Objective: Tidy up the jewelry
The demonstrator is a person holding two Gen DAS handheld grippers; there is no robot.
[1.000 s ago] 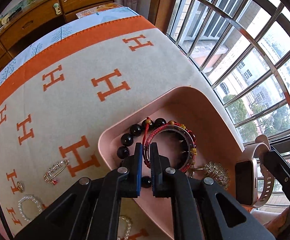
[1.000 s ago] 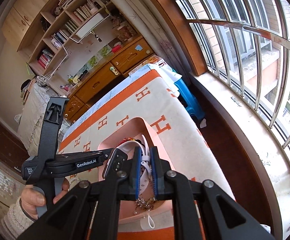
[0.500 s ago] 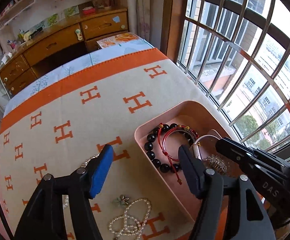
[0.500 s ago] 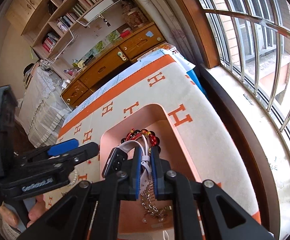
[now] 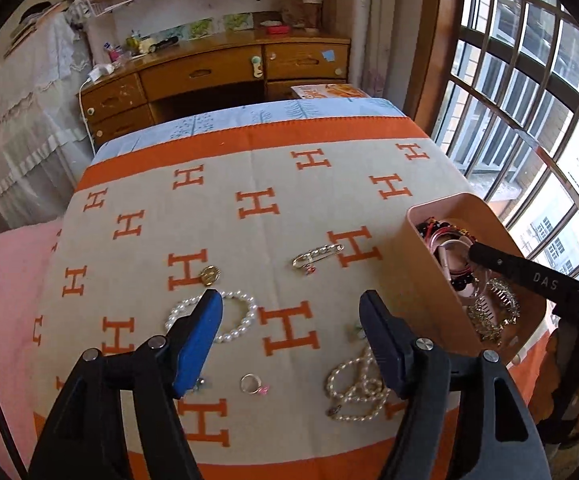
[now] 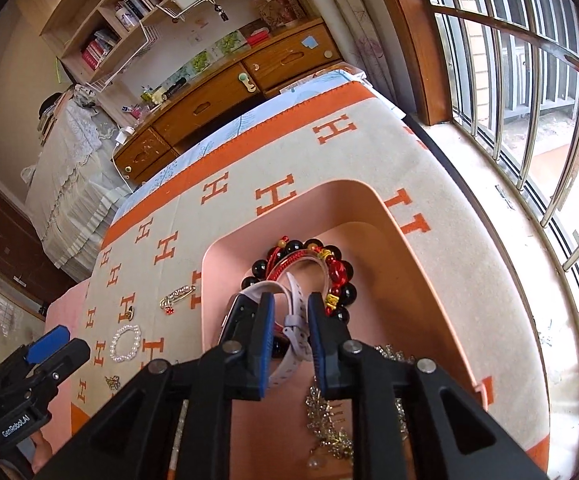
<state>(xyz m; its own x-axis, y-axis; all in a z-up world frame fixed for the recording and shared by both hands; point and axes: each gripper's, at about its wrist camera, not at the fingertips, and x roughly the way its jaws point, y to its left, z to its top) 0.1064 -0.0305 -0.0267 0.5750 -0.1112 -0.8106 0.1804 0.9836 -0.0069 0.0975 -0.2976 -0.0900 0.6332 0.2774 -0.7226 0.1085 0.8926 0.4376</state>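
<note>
The right gripper (image 6: 291,320) had parted its jaws, apparently freeing the white-strapped smartwatch (image 6: 294,322) into the pink tray (image 6: 429,248) below, while the wide-open left gripper (image 5: 291,328) had swung toward the pearl bracelet (image 5: 241,318).

Left claw (image 5: 291,334): jaws wide apart, over blanket (image 5: 249,168). Ring (image 5: 251,383) between fingers. Pearl bracelet (image 5: 213,316) behind left finger; pearl necklace (image 5: 355,388) behind right finger. Pin (image 5: 317,254), gold brooch (image 5: 210,275) ahead. Pink tray (image 5: 421,264) right.
</note>
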